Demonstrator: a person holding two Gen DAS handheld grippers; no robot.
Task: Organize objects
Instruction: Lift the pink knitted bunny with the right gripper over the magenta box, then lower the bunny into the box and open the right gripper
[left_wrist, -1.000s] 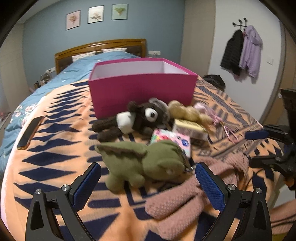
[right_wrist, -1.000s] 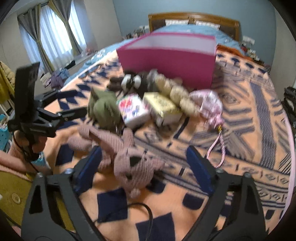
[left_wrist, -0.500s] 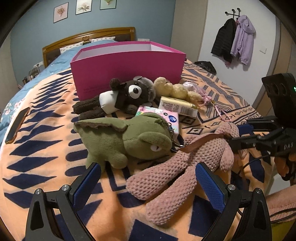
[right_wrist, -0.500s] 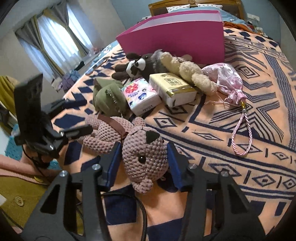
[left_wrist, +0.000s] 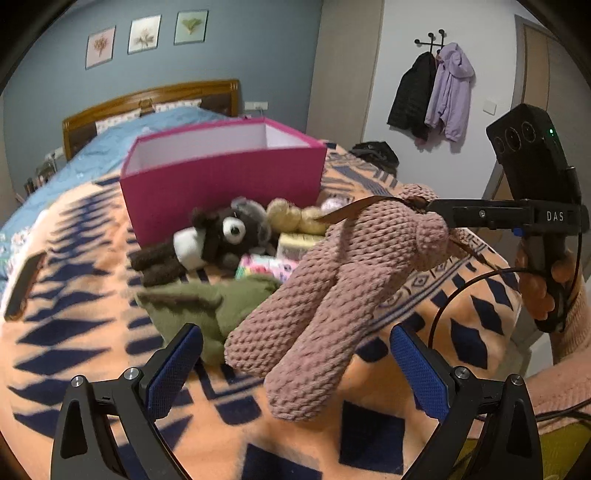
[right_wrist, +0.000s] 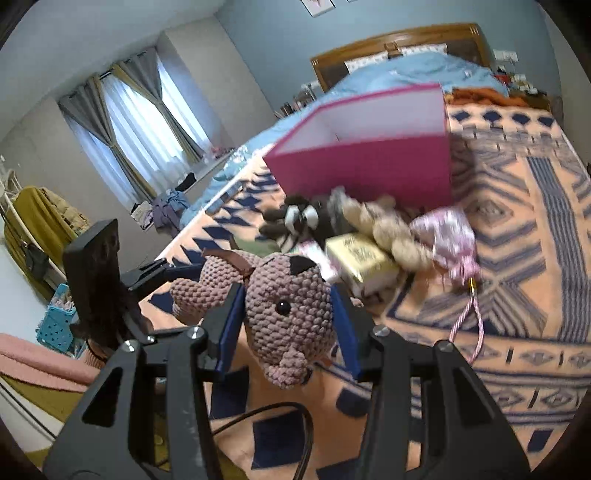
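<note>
My right gripper (right_wrist: 288, 325) is shut on the head of a pink crocheted bear (right_wrist: 284, 299) and holds it above the bed; in the left wrist view the bear (left_wrist: 332, 291) hangs with its legs down. My left gripper (left_wrist: 291, 365) is open and empty, just below the bear's legs. An open pink box (left_wrist: 221, 177) stands on the bed behind; it also shows in the right wrist view (right_wrist: 369, 162). Before it lie a brown raccoon plush (left_wrist: 210, 240), a green plush (left_wrist: 210, 306), a beige plush (right_wrist: 391, 229), a yellow box (right_wrist: 362, 262) and a pink pouch (right_wrist: 450, 236).
An orange patterned blanket (left_wrist: 92, 332) covers the bed. A phone (left_wrist: 24, 284) lies at its left edge. A flowered tissue pack (left_wrist: 266, 266) lies behind the green plush. Coats (left_wrist: 432, 96) hang on the wall. A wooden headboard (left_wrist: 147, 99) stands at the back.
My right gripper has closed on the pink bear's head and lifted it off the blanket. The left gripper has tilted up and stayed open.
</note>
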